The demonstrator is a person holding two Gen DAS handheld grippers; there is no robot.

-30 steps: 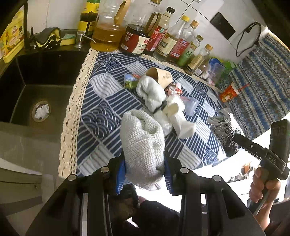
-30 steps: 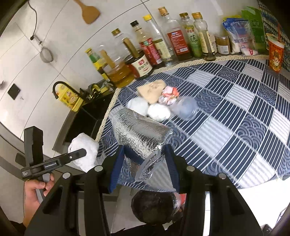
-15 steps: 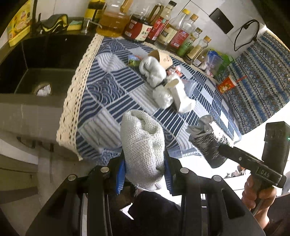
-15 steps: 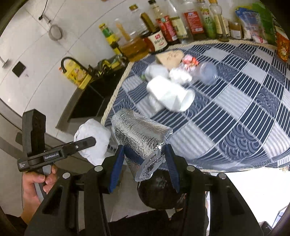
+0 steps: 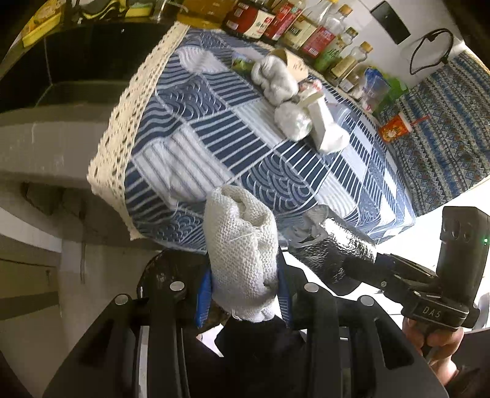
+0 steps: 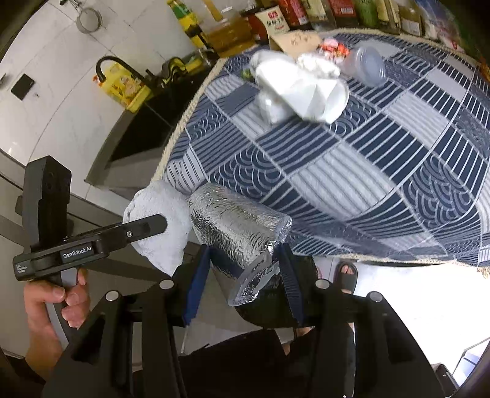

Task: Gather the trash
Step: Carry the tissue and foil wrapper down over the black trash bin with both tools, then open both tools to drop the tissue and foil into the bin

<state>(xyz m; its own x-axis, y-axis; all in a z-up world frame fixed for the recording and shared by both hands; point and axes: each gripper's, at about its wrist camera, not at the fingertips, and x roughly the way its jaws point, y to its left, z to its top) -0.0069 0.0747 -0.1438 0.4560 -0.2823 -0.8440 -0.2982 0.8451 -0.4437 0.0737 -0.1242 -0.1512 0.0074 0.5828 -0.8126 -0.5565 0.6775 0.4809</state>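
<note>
Two pieces of trash are in hand and carried out past the front edge of the counter, over the floor; neither is dropped yet. No bin shows clearly in either view. There's a dark round shape under the jaws in both, but I can't tell what it is.

Left to right:

- Sink (image 5: 76,88) at far left, dark, not involved.
- Blue patterned cloth (image 5: 214,147) covers the counter. Leftover pile sits toward the back, just in front of the bottle row (image 5: 306,27): white crumpled wads (image 5: 275,78), a brown paper bag (image 5: 294,62), a tipped white paper cup (image 6: 309,95), a red wrapper (image 6: 332,47), a clear plastic cup (image 6: 367,64). All bunched together, several touching. A red snack cup (image 5: 395,128) stands apart at the far right edge.
- My read: two items collected, roughly half a dozen to go. Early in the job.

Tongs:

- Left gripper (image 5: 243,290): jaws nearly pressed together, pinching a white knitted rag (image 5: 242,245) between the blue pads. The rag sticks up well past the fingertips. Grip looks firm.
- Right gripper (image 6: 242,281): jaws also drawn in tight, clamping a crumpled silver foil pouch (image 6: 235,226). One clear flap hangs loose at the pads.

The two loads sit just beside each other, rag left of foil; contact unclear.
</note>
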